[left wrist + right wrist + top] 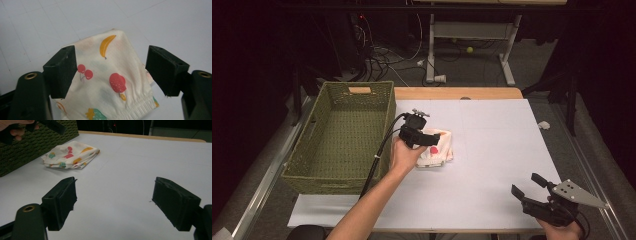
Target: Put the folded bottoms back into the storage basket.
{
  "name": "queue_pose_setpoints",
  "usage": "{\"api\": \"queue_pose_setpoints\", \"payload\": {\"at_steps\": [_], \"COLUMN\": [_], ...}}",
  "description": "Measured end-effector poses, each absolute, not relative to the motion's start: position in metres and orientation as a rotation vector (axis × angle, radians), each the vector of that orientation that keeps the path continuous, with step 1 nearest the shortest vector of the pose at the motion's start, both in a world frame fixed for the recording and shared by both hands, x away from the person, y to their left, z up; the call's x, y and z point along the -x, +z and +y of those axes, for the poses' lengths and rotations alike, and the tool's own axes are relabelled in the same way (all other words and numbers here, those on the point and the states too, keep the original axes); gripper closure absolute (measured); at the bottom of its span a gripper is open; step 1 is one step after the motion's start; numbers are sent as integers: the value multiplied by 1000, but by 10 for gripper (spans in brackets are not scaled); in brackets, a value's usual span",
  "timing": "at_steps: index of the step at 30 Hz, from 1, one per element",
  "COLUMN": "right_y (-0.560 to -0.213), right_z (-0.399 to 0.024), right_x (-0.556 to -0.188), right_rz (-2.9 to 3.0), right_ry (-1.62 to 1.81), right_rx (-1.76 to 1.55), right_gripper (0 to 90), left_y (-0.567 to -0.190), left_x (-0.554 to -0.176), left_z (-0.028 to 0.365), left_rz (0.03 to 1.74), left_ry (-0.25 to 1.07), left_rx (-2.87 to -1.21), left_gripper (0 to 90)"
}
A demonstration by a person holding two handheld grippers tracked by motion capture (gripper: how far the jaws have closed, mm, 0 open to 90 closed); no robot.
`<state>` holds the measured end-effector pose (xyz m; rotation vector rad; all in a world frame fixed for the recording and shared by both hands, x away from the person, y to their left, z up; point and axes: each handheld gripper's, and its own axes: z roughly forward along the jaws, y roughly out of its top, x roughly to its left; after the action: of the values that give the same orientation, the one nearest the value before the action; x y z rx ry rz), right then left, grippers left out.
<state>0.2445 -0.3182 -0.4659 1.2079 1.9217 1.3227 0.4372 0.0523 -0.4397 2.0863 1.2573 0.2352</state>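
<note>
The little folded cloth (437,150) lies on the white table (492,165), just beside the green woven basket (339,135). It is soft and light, so it will likely bend and flop when it is picked up. It is not slippery and it cannot break. A good place to grab looks like the thick folded edge with the stretchy band (the layers are bunched up there), so all the layers come up together. A pinch on only the top layer could make the cloth fall open.

The cloth is cream colored with fruit pictures on it. In the left gripper view there is a yellow banana, two red cherries, a red strawberry and a green one. It is folded into a small, puffy pile with soft corners.

The left gripper (110,72) hovers right over the cloth. Its jaws are spread wide, one on each side of the cloth, and the pads do not press on it. The cloth sits between them but is not pinched.

The right gripper (113,203) waits well apart from the cloth, near the front corner of the table. Its jaws are spread wide too, with nothing but bare table between them. From there, the cloth shows farther off, next to the basket wall.
</note>
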Motion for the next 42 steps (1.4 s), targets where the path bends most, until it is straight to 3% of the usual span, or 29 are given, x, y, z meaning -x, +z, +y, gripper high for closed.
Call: {"api": "queue_pose_setpoints", "payload": {"at_steps": [30, 42], "right_y": [-466, -466], "right_z": [-317, -317], "right_x": [-246, -246], "right_rz": [1934, 1935], "right_ry": [1320, 1321], "right_rx": [-1198, -1195], "right_gripper": [201, 201], "left_y": [-488, -497], "left_x": [-474, -473], "left_z": [67, 61], "left_rz": [1520, 1513], "left_ry": [148, 144], "left_rx": [-2127, -2186], "left_gripper": [221, 280]}}
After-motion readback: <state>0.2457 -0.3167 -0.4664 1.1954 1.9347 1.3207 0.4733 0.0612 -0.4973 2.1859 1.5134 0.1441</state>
